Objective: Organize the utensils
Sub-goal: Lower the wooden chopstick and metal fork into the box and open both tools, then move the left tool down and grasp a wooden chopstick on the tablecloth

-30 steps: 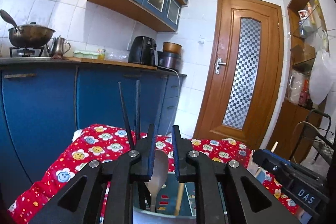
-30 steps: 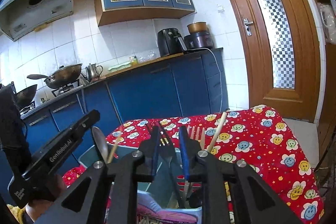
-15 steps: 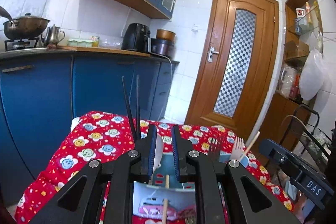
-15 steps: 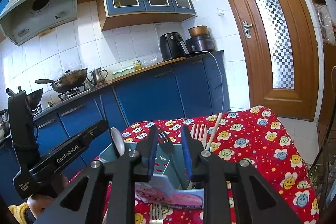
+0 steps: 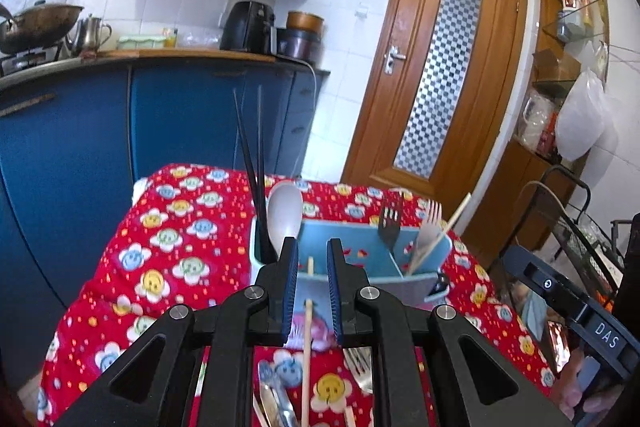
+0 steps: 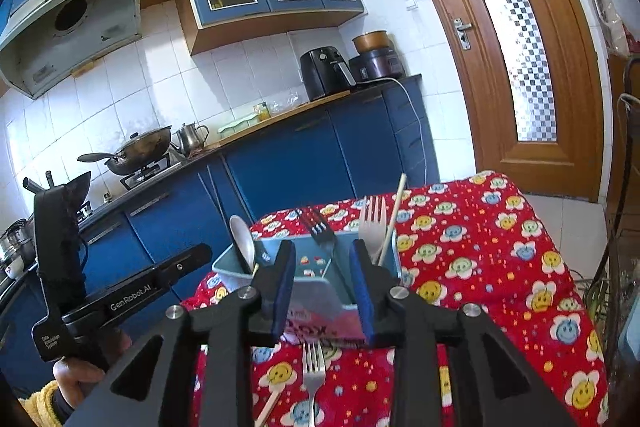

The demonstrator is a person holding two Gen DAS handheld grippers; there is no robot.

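A light blue utensil holder stands on the red flowered tablecloth. It holds two black chopsticks, a white spoon, a black fork, a white fork and a wooden chopstick. My left gripper is open and empty, just short of the holder. A wooden chopstick, a metal fork and other cutlery lie under it. My right gripper is open and empty before the holder, above a metal fork.
Blue kitchen cabinets with a counter, wok, kettle and air fryer stand behind the table. A wooden door is at the back right. A wire rack stands to the right of the table.
Both grippers have pulled back and up from the holder, so the whole holder and the loose cutlery before it now show. The right jaws have opened wider.
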